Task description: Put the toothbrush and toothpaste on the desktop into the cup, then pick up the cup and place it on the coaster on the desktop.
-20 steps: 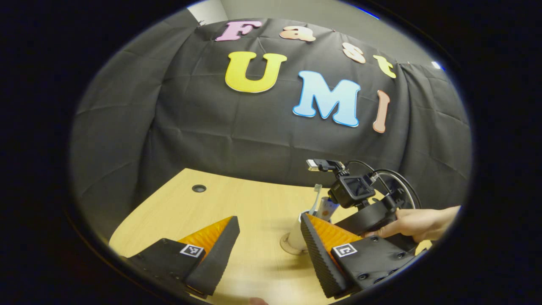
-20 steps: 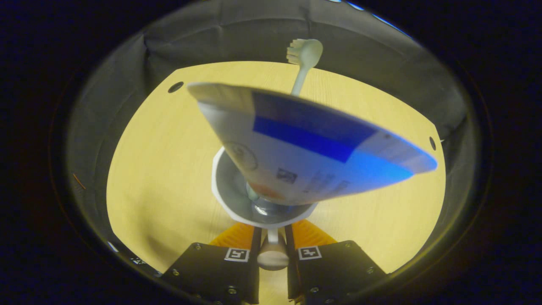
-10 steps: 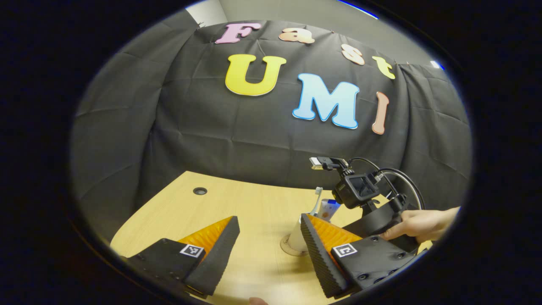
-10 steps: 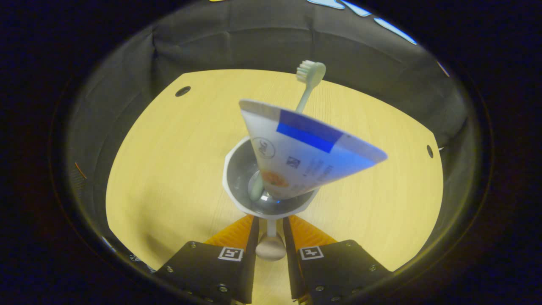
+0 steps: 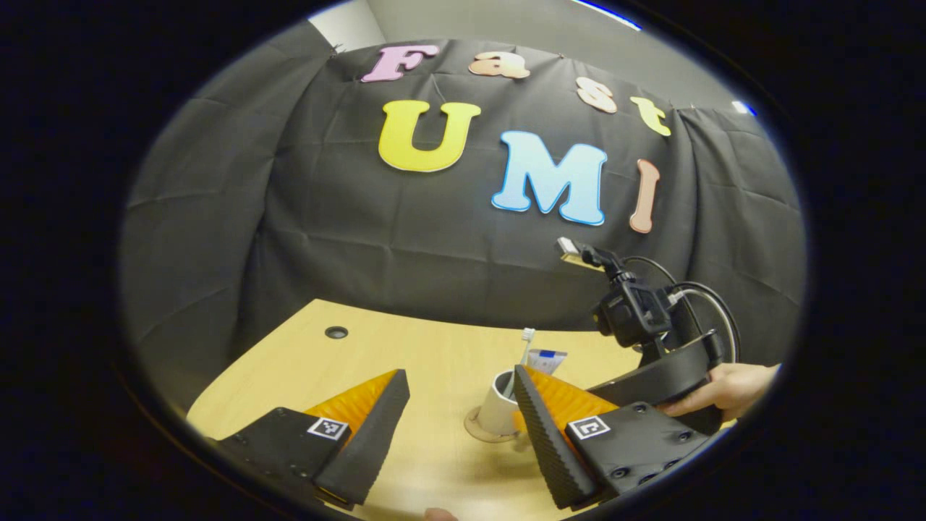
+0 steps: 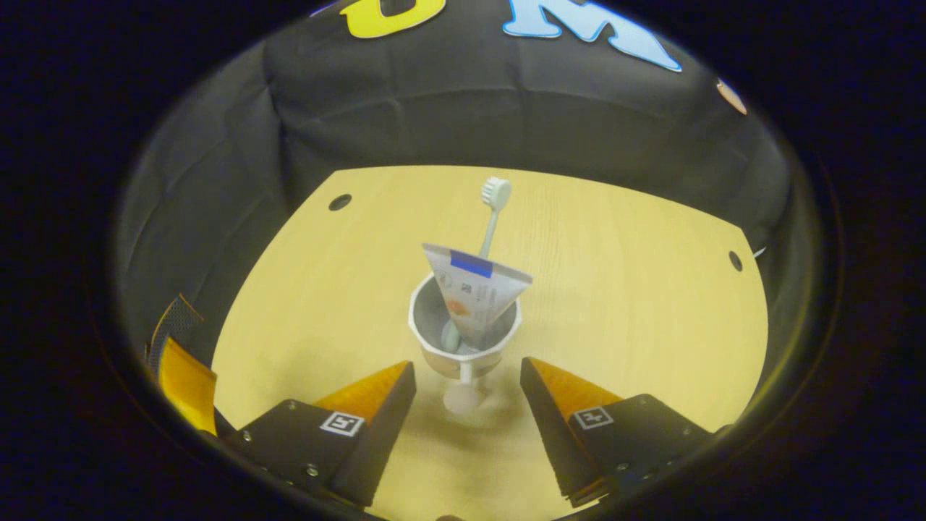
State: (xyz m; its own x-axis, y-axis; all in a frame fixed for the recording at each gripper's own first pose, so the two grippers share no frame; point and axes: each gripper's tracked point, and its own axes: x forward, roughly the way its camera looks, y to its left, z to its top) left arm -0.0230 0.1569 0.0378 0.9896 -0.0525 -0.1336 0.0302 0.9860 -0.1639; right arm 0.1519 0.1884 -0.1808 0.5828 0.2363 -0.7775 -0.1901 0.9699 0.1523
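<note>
The right hand-held gripper (image 6: pixel 468 423) has let go of the cup's handle: half a second ago its fingers were pinched on it, and now they stand wide apart and have drawn back, so the white cup (image 6: pixel 463 340) sits smaller at the centre of the right gripper view. The cup stands upright on the round wooden coaster (image 5: pixel 481 433), with the toothbrush (image 6: pixel 492 217) leaning toward 12 o'clock, head up, and the toothpaste tube (image 6: pixel 474 293) standing cap down beside it. Judging by this, both items are in the cup, the cup is on the coaster, and the task looks finished; only pulling the grippers away is left.

The left hand-held gripper (image 5: pixel 459 434) hangs wide and empty, with the cup just beyond its right finger at about 5 o'clock in the left gripper view. There the right gripper's body with its camera (image 5: pixel 636 318) rises at 4 o'clock, held by a hand (image 5: pixel 723 387).

The table (image 6: pixel 615 289) is pale wood with small round cable holes (image 6: pixel 338 202) near its far edge. Black cloth (image 5: pixel 217 217) walls the booth behind, and a grey wall (image 5: pixel 463 22) shows above it.
</note>
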